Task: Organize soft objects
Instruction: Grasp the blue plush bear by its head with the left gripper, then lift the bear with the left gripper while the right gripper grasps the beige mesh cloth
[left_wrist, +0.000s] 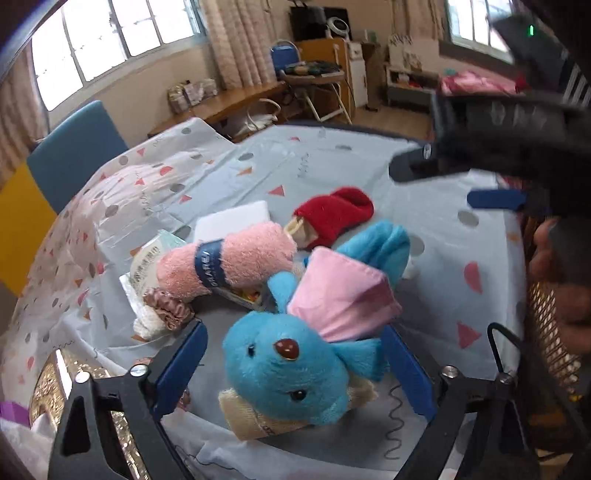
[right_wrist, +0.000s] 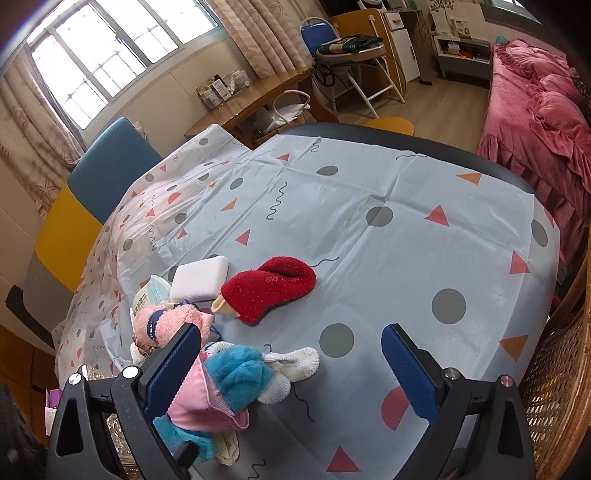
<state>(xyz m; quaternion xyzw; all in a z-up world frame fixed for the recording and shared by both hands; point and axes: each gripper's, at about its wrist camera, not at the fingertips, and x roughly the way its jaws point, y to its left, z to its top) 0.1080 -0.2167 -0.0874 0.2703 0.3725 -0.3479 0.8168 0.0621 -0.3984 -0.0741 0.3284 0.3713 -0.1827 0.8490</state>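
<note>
**Blue toy framed between spread jaws**

The left gripper (left_wrist: 291, 373) has its jaws spread on either side of the blue plush toy (left_wrist: 286, 373) without pressing it, probably lining up a grasp. The toy lies at the near edge of the table (right_wrist: 406, 236), head nearest, its body running away toward the pink towel roll (left_wrist: 225, 262). The right gripper (right_wrist: 291, 369) hangs open and empty.

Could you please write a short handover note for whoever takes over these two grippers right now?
Left gripper: open, straddling the blue plush toy, pads not pressing it.
Right gripper: open, empty.
Pink rolled towel, red sock, white sponge and scrunchie lie clustered on the tablecloth.
Done: nothing visibly sorted.
Left: grasp the plush, then organize the rest.
</note>
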